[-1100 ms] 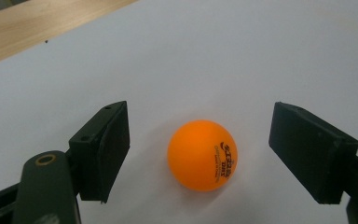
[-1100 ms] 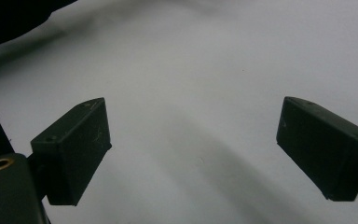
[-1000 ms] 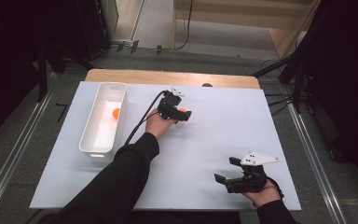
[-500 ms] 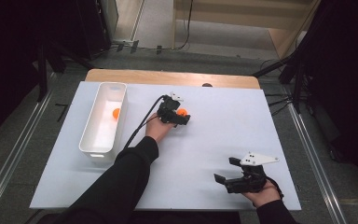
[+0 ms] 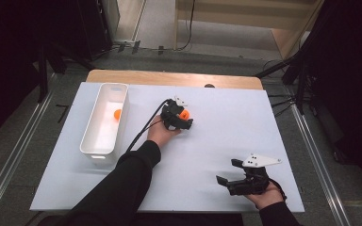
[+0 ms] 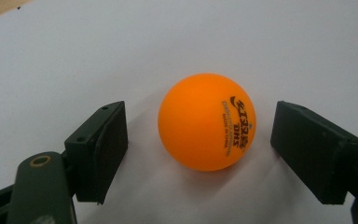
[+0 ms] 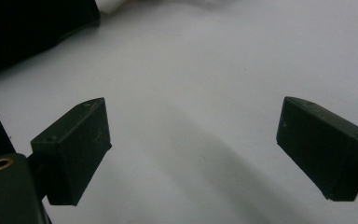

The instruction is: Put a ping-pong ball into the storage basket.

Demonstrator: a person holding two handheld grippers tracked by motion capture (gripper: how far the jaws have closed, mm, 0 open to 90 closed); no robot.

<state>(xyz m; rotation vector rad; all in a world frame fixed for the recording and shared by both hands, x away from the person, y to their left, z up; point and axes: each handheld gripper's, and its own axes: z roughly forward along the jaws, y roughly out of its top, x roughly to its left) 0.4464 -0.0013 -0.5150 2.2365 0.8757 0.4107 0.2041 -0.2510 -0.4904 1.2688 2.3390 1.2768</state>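
Surface: white board, black-curtained surroundings.
Orange plastic ball: right of long white plastic bin, nothing in the way.
Left claw: just opened further, straddling ball untouched.
Right claw: wide, empty.
Bin: holds second orange ball.

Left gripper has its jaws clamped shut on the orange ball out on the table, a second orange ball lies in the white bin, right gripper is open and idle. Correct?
Not quite: the left gripper is not clamped. In the left gripper view its jaws stand apart on either side of the orange ball, with gaps on both sides. The rest holds.
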